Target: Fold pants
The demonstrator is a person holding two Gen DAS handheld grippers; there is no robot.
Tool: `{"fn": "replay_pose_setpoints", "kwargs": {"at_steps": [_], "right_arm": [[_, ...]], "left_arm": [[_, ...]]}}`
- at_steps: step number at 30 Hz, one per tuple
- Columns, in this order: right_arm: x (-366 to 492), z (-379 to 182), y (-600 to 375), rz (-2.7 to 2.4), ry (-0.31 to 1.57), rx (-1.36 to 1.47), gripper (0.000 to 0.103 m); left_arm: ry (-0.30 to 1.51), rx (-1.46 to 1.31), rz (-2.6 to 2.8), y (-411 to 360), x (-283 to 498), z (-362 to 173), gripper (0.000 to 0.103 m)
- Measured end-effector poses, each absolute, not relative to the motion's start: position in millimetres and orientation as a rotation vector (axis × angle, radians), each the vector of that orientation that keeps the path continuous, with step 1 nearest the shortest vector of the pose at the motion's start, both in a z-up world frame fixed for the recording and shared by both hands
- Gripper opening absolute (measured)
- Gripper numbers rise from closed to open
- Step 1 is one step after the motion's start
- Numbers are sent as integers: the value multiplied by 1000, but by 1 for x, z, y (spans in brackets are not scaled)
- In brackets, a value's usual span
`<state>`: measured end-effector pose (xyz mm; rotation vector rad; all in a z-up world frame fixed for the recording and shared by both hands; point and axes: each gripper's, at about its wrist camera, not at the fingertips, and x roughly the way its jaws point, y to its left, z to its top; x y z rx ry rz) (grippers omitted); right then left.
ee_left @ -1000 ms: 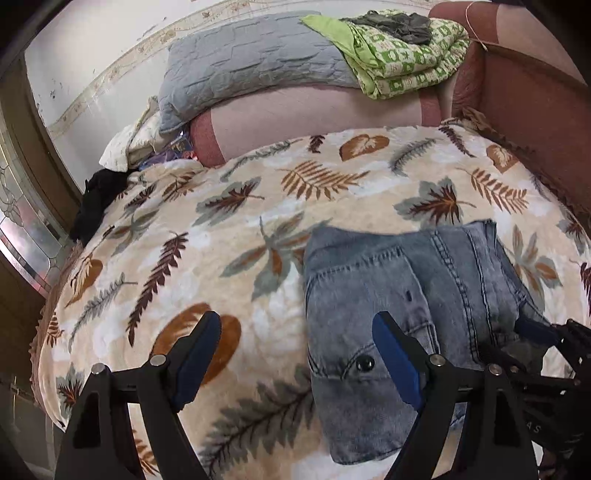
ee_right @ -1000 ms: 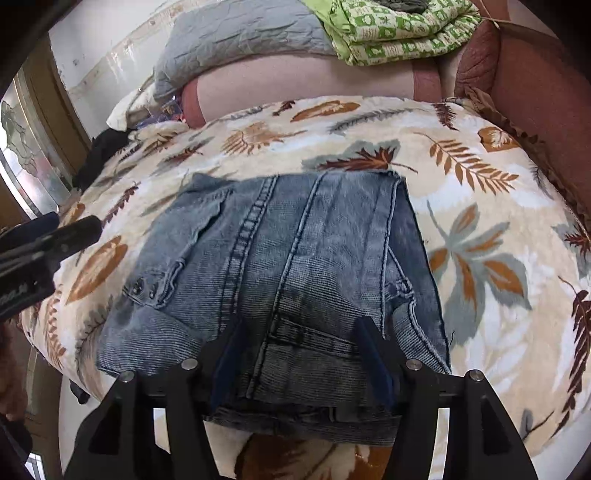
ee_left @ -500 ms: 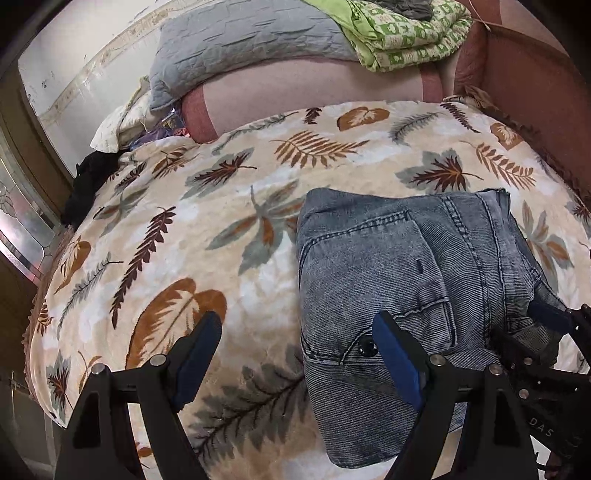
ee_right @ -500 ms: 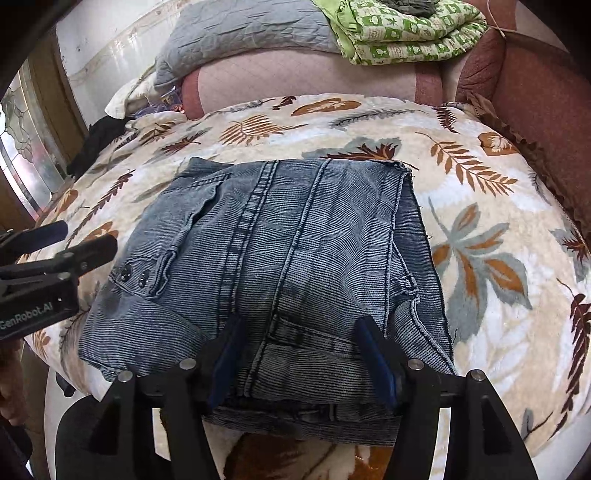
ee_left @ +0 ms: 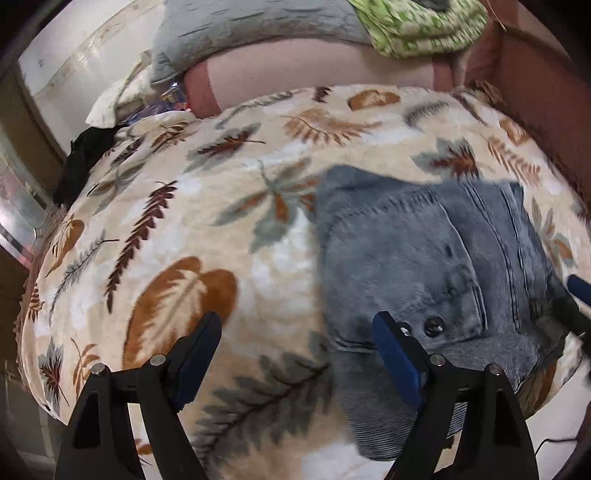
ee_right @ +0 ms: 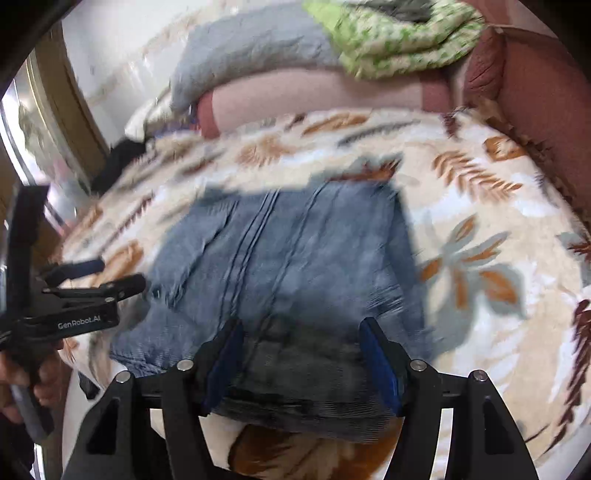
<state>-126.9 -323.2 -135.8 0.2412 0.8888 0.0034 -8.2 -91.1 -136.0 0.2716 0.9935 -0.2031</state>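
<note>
The folded grey-blue jeans (ee_left: 424, 258) lie on a leaf-patterned blanket (ee_left: 184, 206) over the bed. My left gripper (ee_left: 295, 328) is open above the jeans' left edge; its right finger (ee_left: 388, 339) hovers by the waistband buttons and its left finger is over bare blanket. It also shows at the left of the right wrist view as the left gripper (ee_right: 118, 275). My right gripper (ee_right: 301, 328) straddles the near edge of the jeans (ee_right: 295, 258), and its jaws are opening. Denim lies between the pads, which do not visibly press it. The picture is blurred.
A grey quilted pillow (ee_left: 251, 29) and a green patterned quilt (ee_left: 424, 26) are stacked at the head of the bed. A reddish-brown bed frame (ee_left: 535, 92) runs along the right. Dark clothing (ee_left: 85, 155) hangs off the far left edge. A hand (ee_right: 40, 384) holds the left gripper.
The left gripper has sunk closer to the blanket and the jeans' left edge. The right gripper's jaws have widened a little and its view has pulled back and blurred.
</note>
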Motion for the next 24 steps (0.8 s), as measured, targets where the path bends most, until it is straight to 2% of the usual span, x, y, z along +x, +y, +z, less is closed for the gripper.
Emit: {"fn": "replay_pose_setpoints", "kwargs": {"at_steps": [2, 5, 13, 18, 24], "right_arm": [[-134, -126, -346, -31, 854, 271, 80], [-137, -127, -381, -46, 865, 376, 80], [-124, -169, -428, 96, 930, 697, 80], [-107, -195, -432, 207, 959, 828, 80], [-88, -202, -418, 309, 976, 829, 81]], "left_arm": [[1016, 242, -217, -83, -1, -134, 85], [1092, 208, -263, -73, 11, -141, 85], [1262, 75, -481, -75, 24, -166, 85], [1293, 32, -577, -83, 27, -175, 85], [1284, 33, -665, -97, 40, -181, 85]]}}
